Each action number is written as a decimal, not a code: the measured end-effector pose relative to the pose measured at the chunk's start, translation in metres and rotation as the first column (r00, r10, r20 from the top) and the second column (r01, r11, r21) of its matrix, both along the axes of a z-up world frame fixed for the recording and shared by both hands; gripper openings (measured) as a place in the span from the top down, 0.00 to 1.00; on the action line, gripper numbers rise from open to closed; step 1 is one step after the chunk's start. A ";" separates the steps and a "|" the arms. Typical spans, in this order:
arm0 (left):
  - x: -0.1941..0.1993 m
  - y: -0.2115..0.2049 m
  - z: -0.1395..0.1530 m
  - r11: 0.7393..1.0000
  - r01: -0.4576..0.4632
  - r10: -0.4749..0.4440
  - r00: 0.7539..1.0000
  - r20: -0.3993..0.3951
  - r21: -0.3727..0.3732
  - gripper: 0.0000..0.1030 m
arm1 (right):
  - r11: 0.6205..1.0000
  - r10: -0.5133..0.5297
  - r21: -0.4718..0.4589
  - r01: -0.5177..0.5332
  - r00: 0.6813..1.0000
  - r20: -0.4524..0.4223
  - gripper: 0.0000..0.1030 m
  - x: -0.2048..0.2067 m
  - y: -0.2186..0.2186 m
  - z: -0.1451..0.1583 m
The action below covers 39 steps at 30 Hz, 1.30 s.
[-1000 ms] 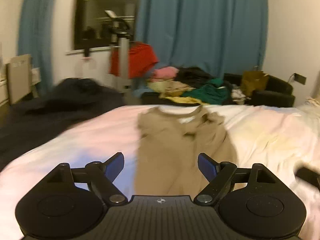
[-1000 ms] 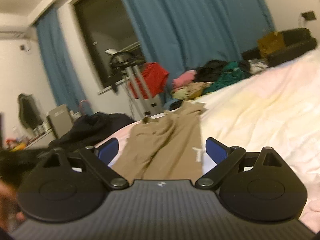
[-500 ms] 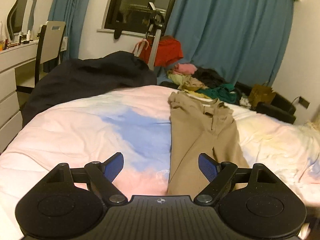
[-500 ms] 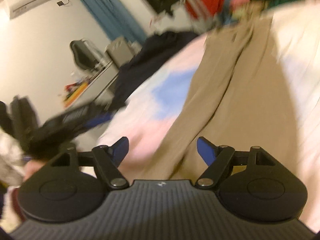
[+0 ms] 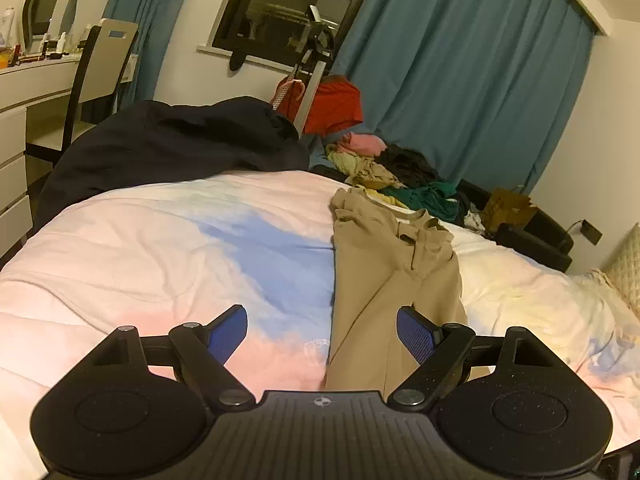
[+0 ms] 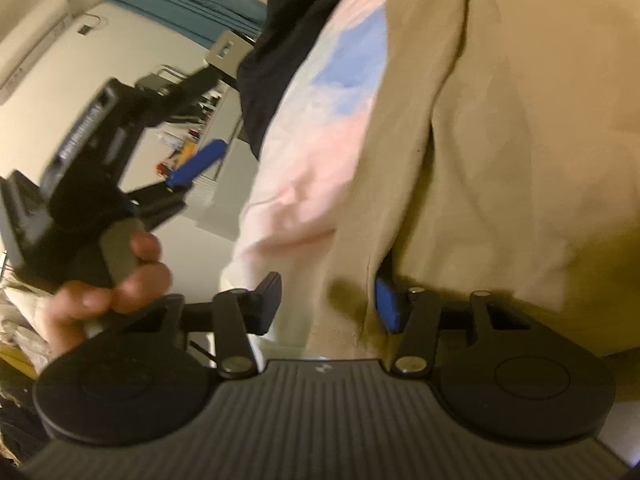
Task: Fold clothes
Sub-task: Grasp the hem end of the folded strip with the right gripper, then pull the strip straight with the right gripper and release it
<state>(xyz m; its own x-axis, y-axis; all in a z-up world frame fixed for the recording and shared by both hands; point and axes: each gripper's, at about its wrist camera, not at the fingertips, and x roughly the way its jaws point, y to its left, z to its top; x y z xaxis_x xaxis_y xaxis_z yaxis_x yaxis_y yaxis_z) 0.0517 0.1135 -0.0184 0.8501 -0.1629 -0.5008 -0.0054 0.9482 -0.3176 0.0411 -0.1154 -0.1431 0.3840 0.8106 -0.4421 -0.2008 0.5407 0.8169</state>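
So, left view: left gripper [image 5: 322,334] hanging wide apart over trousers [image 5: 394,276], bed [image 5: 160,248].
Right view: right gripper [image 6: 328,306] spreading around trouser hem; hand [image 6: 108,280] showing.

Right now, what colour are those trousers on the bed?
Tan trousers, clearest in the left wrist view.

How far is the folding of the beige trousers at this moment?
Done: the beige trousers lie lengthwise on the bed cover, legs together, with no crosswise fold visible.
In hand: nothing gripped. The right gripper is open at the leg end near the bed edge, one finger partly behind cloth. The left gripper hangs open above the bed.
Left: the folding itself, and probably the clothes pile behind.
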 end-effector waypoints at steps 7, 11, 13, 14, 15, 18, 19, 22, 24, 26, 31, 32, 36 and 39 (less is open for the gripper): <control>0.001 -0.004 -0.003 1.000 -0.005 0.005 1.000 -0.012 0.023 0.19 | 0.993 0.010 -0.118 -0.013 1.000 -0.030 0.85 -0.002 0.002 -0.010; 0.002 -0.005 -0.005 0.999 -0.002 0.003 1.000 -0.024 0.037 0.19 | 0.990 0.037 -0.137 -0.029 0.997 0.063 0.96 -0.014 0.003 0.011; 0.002 -0.005 -0.006 0.999 0.001 0.001 1.000 -0.030 0.041 0.19 | 0.986 0.037 -0.164 -0.015 0.991 0.131 0.96 -0.023 0.000 0.030; 0.002 -0.005 -0.006 0.999 0.002 -0.001 0.999 -0.034 0.043 0.19 | 0.985 0.035 -0.173 -0.007 0.987 0.159 0.96 -0.027 -0.001 0.040; 0.002 -0.006 -0.006 0.999 0.008 -0.006 0.999 -0.035 0.045 0.19 | 0.983 0.030 -0.181 0.001 0.985 0.169 0.96 -0.031 -0.005 0.048; 0.006 -0.011 -0.009 0.998 0.039 -0.036 0.998 -0.053 0.049 0.19 | 0.974 0.014 -0.224 0.027 0.984 0.177 0.96 -0.040 -0.018 0.066; 0.007 -0.013 -0.011 0.997 0.050 -0.047 0.997 -0.062 0.051 0.19 | 0.970 0.008 -0.242 0.035 0.985 0.174 0.96 -0.042 -0.023 0.070; 0.011 -0.019 -0.019 0.995 0.090 -0.085 0.991 -0.099 0.045 0.19 | 0.955 0.005 -0.294 0.040 0.988 0.152 0.96 -0.044 -0.034 0.071; 0.012 -0.023 -0.026 0.993 0.117 -0.111 0.985 -0.132 0.034 0.20 | 0.929 0.003 -0.366 0.047 0.991 0.135 0.96 -0.045 -0.040 0.065; 0.012 -0.025 -0.032 0.991 0.135 -0.131 0.977 -0.166 0.010 0.20 | 0.921 -0.017 -0.386 0.048 0.996 0.082 0.95 -0.042 -0.047 0.056; 0.006 -0.020 -0.050 0.985 0.139 -0.160 0.955 -0.249 -0.101 0.30 | 0.937 -0.013 -0.349 0.017 1.000 0.015 0.92 -0.046 -0.054 0.054; 0.005 -0.019 -0.053 0.983 0.138 -0.167 0.950 -0.265 -0.123 0.30 | 0.937 -0.017 -0.350 0.018 1.000 0.006 0.91 -0.048 -0.058 0.054; -0.006 -0.012 -0.068 0.967 0.122 -0.193 0.924 -0.331 -0.222 0.30 | 0.937 -0.097 -0.334 0.098 0.995 0.021 0.37 -0.052 -0.082 0.065; -0.009 -0.011 -0.079 0.962 0.108 -0.201 0.901 -0.384 -0.251 0.31 | 0.922 -0.202 -0.324 0.213 0.977 0.068 0.17 -0.054 -0.101 0.076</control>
